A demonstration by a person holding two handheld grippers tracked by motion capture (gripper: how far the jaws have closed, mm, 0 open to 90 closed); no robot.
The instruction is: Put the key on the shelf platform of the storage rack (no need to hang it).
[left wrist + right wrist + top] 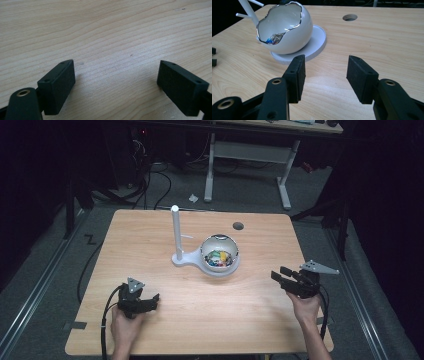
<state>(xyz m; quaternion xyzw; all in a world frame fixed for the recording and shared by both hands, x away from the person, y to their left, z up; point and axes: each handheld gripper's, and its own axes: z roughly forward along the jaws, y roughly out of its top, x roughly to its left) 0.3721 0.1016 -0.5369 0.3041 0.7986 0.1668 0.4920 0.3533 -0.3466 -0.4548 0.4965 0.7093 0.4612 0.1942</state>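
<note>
Your right gripper [325, 76], jaws wide and empty, points at the egg-shaped bowl [287, 30] ahead-left on its white stand [317, 42]; your left gripper [116, 85] (also wide, empty) faces bare table [105, 30].

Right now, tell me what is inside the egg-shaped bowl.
The white bowl holds a heap of small colourful pieces: green, yellow, red and blue, with something shiny among them. What each piece is I cannot tell. The bowl's near wall hides most of them in the right gripper view.
</note>
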